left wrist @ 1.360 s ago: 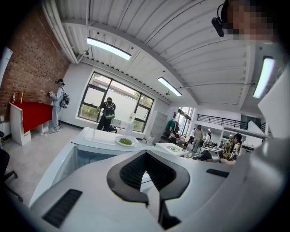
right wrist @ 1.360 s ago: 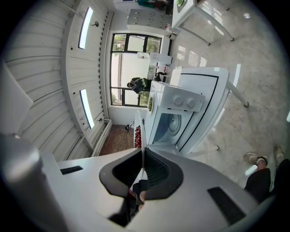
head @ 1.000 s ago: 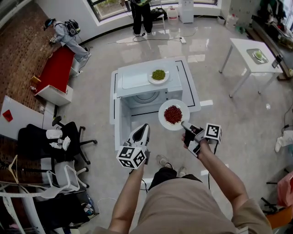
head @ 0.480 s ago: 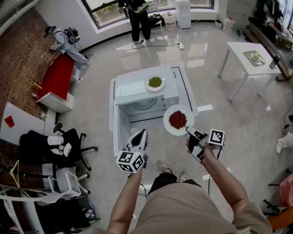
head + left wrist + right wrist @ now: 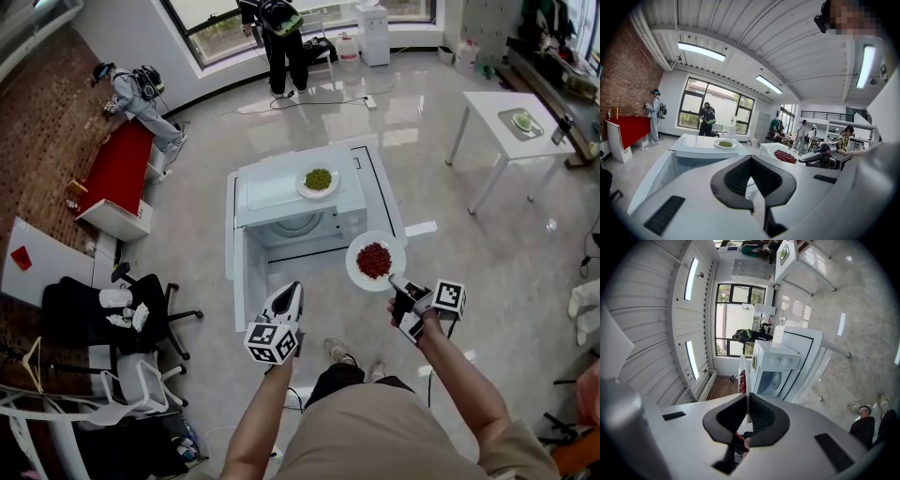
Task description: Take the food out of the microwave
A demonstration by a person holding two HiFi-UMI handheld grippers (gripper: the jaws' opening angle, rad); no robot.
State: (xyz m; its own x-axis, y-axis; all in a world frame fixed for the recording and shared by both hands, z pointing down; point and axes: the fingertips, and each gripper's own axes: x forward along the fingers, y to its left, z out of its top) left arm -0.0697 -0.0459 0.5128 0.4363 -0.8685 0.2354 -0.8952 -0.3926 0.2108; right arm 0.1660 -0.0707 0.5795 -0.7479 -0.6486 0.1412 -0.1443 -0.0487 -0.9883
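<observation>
A white plate of red food (image 5: 375, 261) hangs in the air to the right of the white microwave (image 5: 298, 223), clear of its front. My right gripper (image 5: 398, 281) is shut on the plate's near rim. In the right gripper view the plate (image 5: 742, 373) shows edge-on, pinched between the pads of the right gripper (image 5: 747, 397). The microwave's door (image 5: 238, 277) stands open to the left. A second plate with green food (image 5: 318, 180) rests on top of the microwave. My left gripper (image 5: 286, 305) is shut and empty just in front of the opening; its closed tips (image 5: 751, 161) point at the microwave (image 5: 693, 154).
A white side table (image 5: 511, 108) with a small dish stands at the back right. Office chairs (image 5: 122, 300) crowd the left side and a red cabinet (image 5: 117, 155) sits further back. People stand by the window (image 5: 281, 33) and at the far left (image 5: 131, 75).
The right gripper has carried the plate of red food to the right and toward me, away from the microwave's front. The left gripper has sunk a little.
</observation>
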